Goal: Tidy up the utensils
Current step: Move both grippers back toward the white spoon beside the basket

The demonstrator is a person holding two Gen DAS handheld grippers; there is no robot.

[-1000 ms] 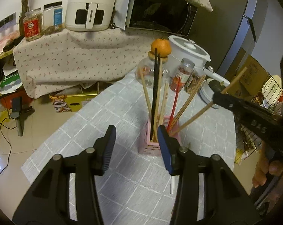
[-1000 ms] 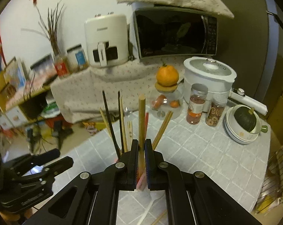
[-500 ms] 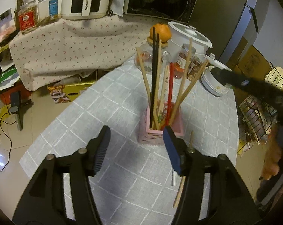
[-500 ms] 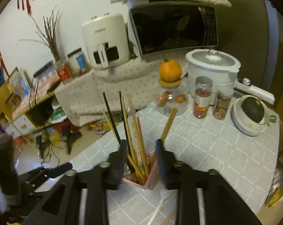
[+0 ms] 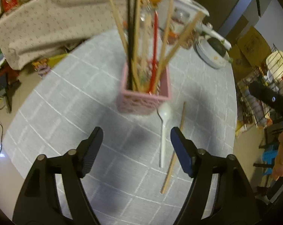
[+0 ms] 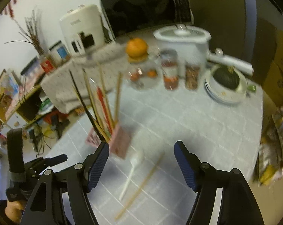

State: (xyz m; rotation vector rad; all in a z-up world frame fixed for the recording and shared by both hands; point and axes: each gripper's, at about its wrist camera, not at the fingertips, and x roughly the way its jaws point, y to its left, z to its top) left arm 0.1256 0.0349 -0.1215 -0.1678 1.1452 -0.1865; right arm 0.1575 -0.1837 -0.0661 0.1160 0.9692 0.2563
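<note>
The left gripper (image 5: 134, 137) and the right gripper (image 6: 141, 154) both hang over the grey checked tablecloth (image 5: 75, 103), each with jaws that have just been opening, now wide apart and holding nothing. Just beyond them a white plastic spoon (image 5: 164, 131) and a single wooden chopstick (image 5: 174, 150) lie side by side. Further on stands the pink holder (image 5: 144, 99), filled with upright chopsticks (image 5: 154, 56). Jars, an orange and a rice cooker (image 6: 182, 39) stand behind.

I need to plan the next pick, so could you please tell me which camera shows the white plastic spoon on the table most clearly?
The left wrist view: the white plastic spoon lies sharp and whole beside the loose chopstick. The right wrist view shows it motion-blurred.
</note>
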